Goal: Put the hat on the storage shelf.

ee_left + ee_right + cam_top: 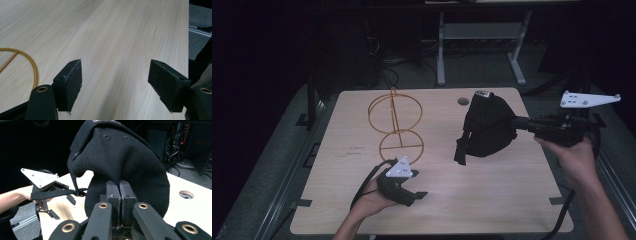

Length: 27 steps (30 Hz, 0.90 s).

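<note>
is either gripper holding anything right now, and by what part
The right gripper is shut on the black cap, pinching its brim edge. The left gripper is open over the table, holding nothing.

The left gripper (115,86) hangs low over the pale wood worktop (120,37), its two black jaws spread wide apart with nothing but bare grain between them. Each jaw carries a thick dark pad, and brass-ringed pivots shine just behind them. Out to the left of the left jaw, a curve of gold wire ring (30,62) lies flat on the wood, one straight spoke crossing inside it. Past the right jaw the worktop ends, and grey floor (198,37) shows beyond its edge.
</note>
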{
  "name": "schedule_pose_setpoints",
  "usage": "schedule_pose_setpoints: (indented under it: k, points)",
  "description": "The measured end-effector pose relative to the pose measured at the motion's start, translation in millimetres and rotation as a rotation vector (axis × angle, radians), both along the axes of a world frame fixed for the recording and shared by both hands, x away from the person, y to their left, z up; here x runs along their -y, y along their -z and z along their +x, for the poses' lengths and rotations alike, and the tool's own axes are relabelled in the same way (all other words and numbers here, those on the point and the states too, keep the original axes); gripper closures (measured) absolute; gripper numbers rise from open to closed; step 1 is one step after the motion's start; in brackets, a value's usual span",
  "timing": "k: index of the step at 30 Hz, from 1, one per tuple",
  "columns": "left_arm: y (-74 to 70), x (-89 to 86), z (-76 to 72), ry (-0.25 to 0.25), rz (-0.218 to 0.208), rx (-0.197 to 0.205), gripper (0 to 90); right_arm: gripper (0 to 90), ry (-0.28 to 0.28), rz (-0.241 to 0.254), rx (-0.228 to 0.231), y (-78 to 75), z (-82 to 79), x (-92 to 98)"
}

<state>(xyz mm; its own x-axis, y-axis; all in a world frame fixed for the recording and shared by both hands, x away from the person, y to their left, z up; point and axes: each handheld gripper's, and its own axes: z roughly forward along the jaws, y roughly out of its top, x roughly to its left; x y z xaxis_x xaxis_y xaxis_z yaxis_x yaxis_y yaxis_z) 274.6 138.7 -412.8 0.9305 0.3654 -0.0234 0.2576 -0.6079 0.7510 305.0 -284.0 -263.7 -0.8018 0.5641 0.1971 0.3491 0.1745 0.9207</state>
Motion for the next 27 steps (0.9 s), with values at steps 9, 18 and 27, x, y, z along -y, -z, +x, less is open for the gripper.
schedule_pose_setpoints:
  k: [9, 18, 27]
  points:
    - [-0.3, -1.5, 0.3, -0.006, -0.003, 0.004, 27.2, 88.1, -0.019, -0.002, 0.002, -9.2, 8.3, -9.9]
    - [0.6, -3.2, 0.6, -0.011, -0.004, 0.002, 27.2, 88.1, -0.047, -0.009, 0.015, -25.3, 17.1, -25.5]
    - [1.3, -4.7, 1.8, -0.015, 0.002, 0.006, 27.0, 88.1, -0.069, -0.017, 0.018, -34.5, 26.0, -39.5]
